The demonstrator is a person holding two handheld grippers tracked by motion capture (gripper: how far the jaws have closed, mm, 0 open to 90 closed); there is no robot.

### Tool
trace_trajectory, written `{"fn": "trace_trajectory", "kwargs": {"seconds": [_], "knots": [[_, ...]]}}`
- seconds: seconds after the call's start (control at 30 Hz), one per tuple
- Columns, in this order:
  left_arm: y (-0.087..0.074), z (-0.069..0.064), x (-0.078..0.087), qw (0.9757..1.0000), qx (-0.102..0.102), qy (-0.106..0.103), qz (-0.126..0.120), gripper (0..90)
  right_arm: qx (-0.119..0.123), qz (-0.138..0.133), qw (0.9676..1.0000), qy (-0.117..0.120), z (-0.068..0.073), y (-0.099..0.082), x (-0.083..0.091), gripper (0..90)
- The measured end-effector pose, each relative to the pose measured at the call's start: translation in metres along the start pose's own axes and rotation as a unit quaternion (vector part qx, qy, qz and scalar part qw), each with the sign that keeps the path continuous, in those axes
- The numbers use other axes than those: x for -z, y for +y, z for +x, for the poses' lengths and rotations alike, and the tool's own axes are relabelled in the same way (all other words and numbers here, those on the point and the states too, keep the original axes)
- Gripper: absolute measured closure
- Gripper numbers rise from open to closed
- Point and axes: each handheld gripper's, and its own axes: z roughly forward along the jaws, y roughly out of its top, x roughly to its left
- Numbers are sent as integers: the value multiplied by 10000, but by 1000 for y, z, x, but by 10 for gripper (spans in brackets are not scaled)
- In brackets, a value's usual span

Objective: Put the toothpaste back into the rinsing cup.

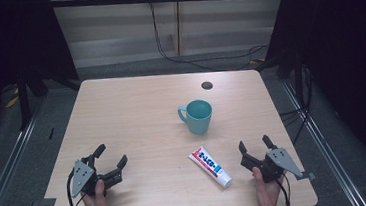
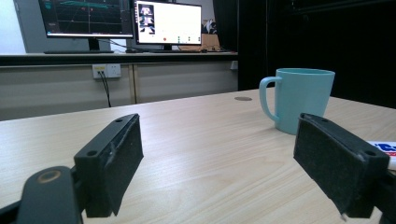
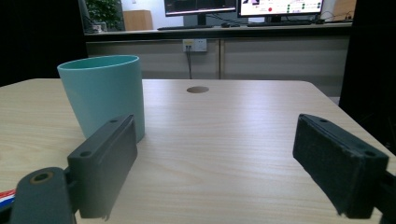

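A teal mug [image 1: 196,116] stands upright near the middle of the wooden table [image 1: 136,107], handle to the left. A white toothpaste tube [image 1: 210,167] with red and blue print lies flat in front of it. My left gripper [image 1: 110,157] rests near the front left edge, open, nothing between its jaws. My right gripper [image 1: 255,144] rests at the front right, open and empty, just right of the tube. The left gripper view shows the mug [image 2: 299,99] ahead on the right and the tube's end [image 2: 384,149]. In the right gripper view the mug [image 3: 105,95] stands ahead on the left.
A dark round cable hole [image 1: 207,85] sits in the table's far side. Black frame posts and cables stand beyond the table's edges. A desk with monitors [image 2: 168,23] runs along the back wall. Bare wood lies between the two grippers.
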Motion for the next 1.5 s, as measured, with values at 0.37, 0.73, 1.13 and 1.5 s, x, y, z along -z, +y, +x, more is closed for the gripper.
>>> {"fn": "trace_trajectory", "kwargs": {"seconds": [0.37, 0.73, 1.13, 1.5], "knots": [[0, -1, 0, 10000, 55, -46, -13, 156, -130, 161, 9998, -47, -2, 1, -2, 131], [0, 0, 0, 10000, 54, -50, -8, 157, 50, 528, 9986, -55, 1, 4, -6, 158], [0, -1, -1, 9999, 85, -89, -42, 156, -42, 682, 9969, 383, 4, 19, 1, 311], [0, -1, -1, 9999, 80, -90, -39, 156, 25, 1067, 9902, 903, 7, 35, -3, 375]]}}
